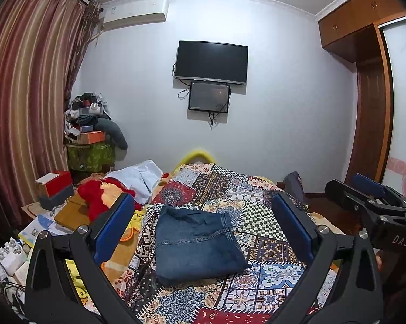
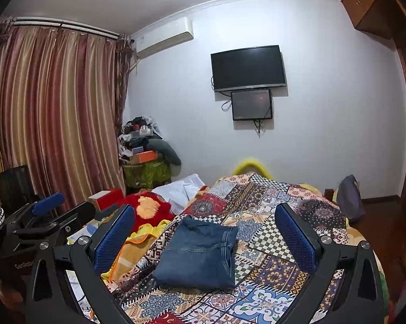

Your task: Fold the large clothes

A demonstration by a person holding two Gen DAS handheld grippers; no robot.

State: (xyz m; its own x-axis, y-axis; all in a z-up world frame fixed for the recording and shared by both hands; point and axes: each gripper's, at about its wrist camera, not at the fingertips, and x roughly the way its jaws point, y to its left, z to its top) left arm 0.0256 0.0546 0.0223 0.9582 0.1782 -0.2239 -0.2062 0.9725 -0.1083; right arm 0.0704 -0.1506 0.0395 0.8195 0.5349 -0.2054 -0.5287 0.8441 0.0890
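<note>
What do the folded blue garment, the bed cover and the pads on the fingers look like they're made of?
Folded garment: looks like denim, matte washed blue with stitched seams. Bed cover: seems printed woven cloth, matte, in a patchwork pattern; whether it is pieced or only printed is unclear. Pads: probably rubber or textured plastic, blue with a fine dotted grip surface.

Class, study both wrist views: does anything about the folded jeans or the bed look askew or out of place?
The folded jeans lie skewed to the patchwork bedspread squares, their far edge rumpled rather than flat. Nothing else stands out.
</note>
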